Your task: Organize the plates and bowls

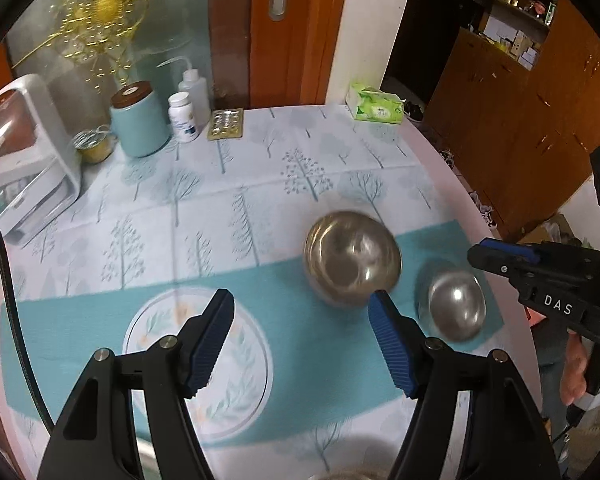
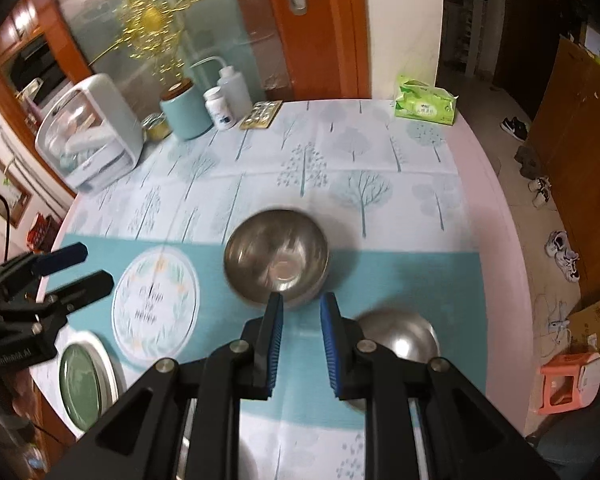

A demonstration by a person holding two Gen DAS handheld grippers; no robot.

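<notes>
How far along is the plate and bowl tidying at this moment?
Nothing looks stacked yet. The larger steel bowl, smaller steel bowl and green plate sit apart. Both claws are empty: right claw near the larger bowl, left claw open. All sorting remains.

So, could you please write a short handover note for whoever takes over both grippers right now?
Left gripper: open, empty, above the teal cloth strip.
Right gripper: open, narrower gap, empty, just short of the large steel bowl.
The small steel bowl sits upright to the right of the large one, apart from it.
The green plate lies at the table's left edge.
Done: nothing stacked yet.
Left: probably nest the bowls, then place the plate.
</notes>
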